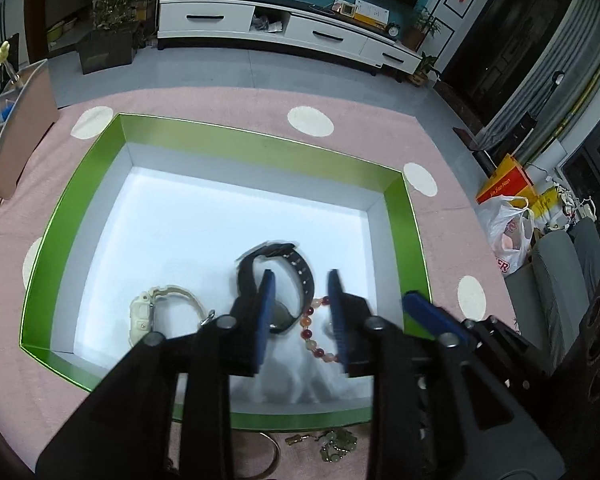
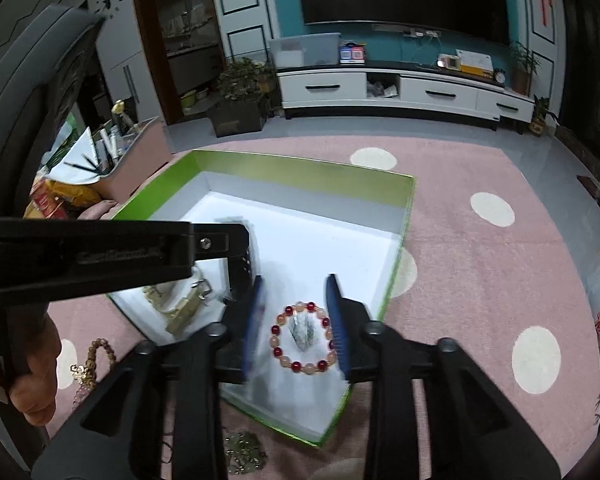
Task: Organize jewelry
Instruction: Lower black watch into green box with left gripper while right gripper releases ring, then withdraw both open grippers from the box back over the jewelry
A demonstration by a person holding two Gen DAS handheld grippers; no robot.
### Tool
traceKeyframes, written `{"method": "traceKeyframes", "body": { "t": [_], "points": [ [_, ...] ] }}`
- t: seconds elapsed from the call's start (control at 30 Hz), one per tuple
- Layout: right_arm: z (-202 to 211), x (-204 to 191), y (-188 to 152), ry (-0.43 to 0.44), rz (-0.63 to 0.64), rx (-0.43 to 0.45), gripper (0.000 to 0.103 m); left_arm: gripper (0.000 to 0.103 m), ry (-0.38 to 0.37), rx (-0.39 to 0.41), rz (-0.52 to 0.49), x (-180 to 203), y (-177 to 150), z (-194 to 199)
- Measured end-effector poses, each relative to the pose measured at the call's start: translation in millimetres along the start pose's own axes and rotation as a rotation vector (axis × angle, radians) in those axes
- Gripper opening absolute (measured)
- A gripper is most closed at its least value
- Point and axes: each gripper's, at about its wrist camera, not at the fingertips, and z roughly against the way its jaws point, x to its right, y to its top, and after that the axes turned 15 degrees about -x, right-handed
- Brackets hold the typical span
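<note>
Left wrist view: the black-strapped wristwatch (image 1: 278, 280) is partly hidden behind one blue finger; its dial is barely legible. The red-and-peach beaded bracelet (image 1: 312, 326) is half covered by the other finger. At the bottom edge, a thin brown ring bangle (image 1: 275, 454) is cut off by the gripper body.

Right wrist view: the near blue fingertip (image 2: 254, 312) is motion-blurred. The cream plastic watch (image 2: 180, 312) is largely covered by the other gripper's black arm.

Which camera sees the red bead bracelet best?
The right wrist view: the whole ring of the bead bracelet lies in the green box. The left wrist view shows only part of it, with the left tool hiding the rest.
</note>
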Motion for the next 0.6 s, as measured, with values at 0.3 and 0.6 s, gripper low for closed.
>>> {"method": "traceKeyframes", "body": {
  "t": [0.3, 0.6],
  "points": [
    [43, 26, -22, 0.022, -0.064, 0.075, 0.046, 0.056, 0.014, 0.046, 0.013, -16, -18, 31],
    [71, 31, -63, 0.026, -0.080, 0.080, 0.046, 0.066, 0.071, 0.095, 0.070, -53, -68, 71]
  ]
}}
